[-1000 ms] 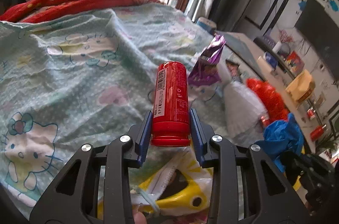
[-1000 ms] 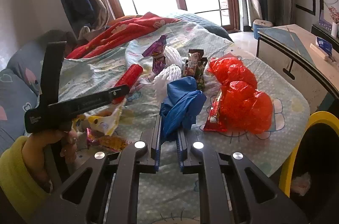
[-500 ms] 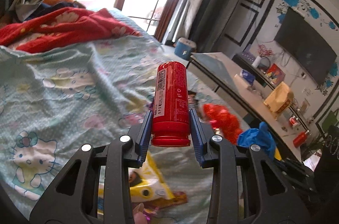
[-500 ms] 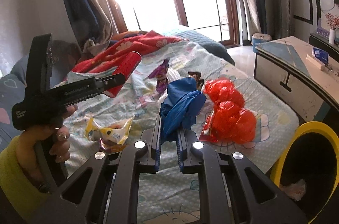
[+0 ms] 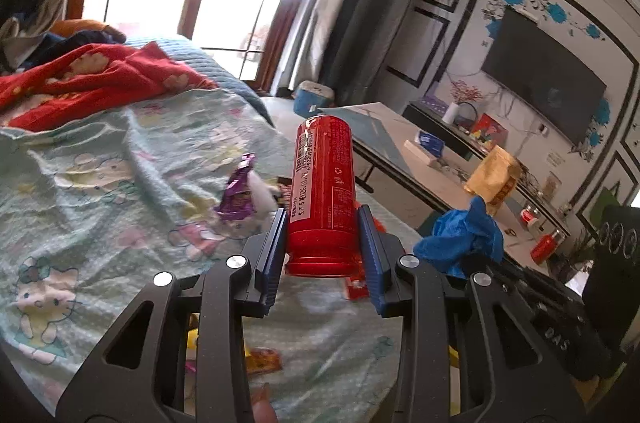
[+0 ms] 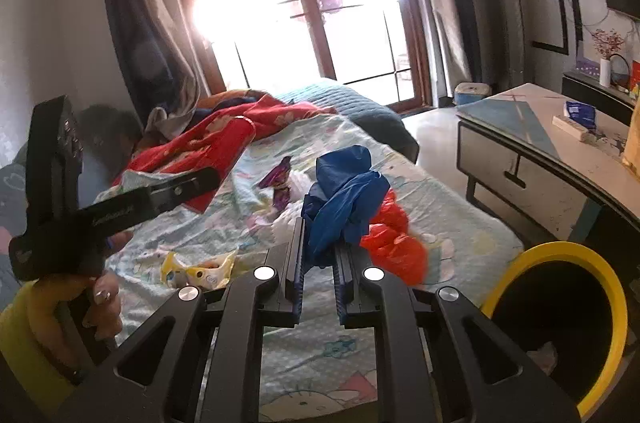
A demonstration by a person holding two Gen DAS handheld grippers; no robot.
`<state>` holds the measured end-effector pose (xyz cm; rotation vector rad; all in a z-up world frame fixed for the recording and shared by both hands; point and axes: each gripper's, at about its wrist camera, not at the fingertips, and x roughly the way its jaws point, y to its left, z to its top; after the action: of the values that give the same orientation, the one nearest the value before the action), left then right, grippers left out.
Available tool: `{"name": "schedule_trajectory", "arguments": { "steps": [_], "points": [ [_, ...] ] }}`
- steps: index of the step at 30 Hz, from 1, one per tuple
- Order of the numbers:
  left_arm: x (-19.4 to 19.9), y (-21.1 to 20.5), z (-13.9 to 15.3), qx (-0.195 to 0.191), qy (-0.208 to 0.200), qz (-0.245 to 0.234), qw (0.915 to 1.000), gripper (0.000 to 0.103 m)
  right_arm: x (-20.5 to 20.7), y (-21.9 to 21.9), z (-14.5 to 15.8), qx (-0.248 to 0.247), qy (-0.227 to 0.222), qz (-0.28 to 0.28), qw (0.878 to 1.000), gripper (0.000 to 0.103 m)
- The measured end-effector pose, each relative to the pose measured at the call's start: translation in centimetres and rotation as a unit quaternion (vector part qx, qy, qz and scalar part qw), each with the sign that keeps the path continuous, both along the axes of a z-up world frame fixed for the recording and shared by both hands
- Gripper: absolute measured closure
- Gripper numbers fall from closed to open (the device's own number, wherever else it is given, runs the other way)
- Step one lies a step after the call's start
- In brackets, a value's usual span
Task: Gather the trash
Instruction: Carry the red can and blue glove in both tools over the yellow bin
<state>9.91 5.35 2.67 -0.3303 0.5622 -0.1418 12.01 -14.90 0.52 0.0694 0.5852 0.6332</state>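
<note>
In the left wrist view my left gripper (image 5: 322,219) is shut on a red can (image 5: 323,191), which stands up between the blue pads, above the bed. My right gripper (image 6: 320,227) is shut on a crumpled blue bag (image 6: 344,195), also seen at the right of the left wrist view as the blue bag (image 5: 460,235). From the right wrist view the left gripper (image 6: 208,179) shows at the left, held by a hand, with the red can (image 6: 230,159) in it. A yellow-rimmed black bin (image 6: 560,255) stands at the lower right beside the bed.
On the Hello Kitty bedsheet (image 5: 100,183) lie a purple wrapper (image 5: 238,191), white tissue (image 5: 262,191), a red plastic bag (image 6: 394,243) and a yellow wrapper (image 6: 200,267). A red blanket (image 5: 100,75) is bunched at the far end. A low table (image 6: 540,151) stands right of the bed.
Both grippers have risen above the bed with the can and the blue bag still held. The views have swung up toward the window and the wall, and the trash on the bed looks farther below.
</note>
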Motion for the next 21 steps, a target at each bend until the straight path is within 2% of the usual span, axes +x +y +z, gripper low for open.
{"name": "schedule_trajectory", "arguments": {
  "steps": [10,21],
  "points": [
    [-0.6,-3.1,0.4,0.008,-0.011,-0.037,0.9992,0.075,0.2,-3.8,1.2,0.009,-0.011,-0.036,0.999,0.091],
    [-0.5,-6.8,-0.4,0.019,-0.007,-0.08,0.9966,0.075,0.7,-7.5,0.5,0.002,-0.009,-0.074,0.997,0.091]
  ]
}}
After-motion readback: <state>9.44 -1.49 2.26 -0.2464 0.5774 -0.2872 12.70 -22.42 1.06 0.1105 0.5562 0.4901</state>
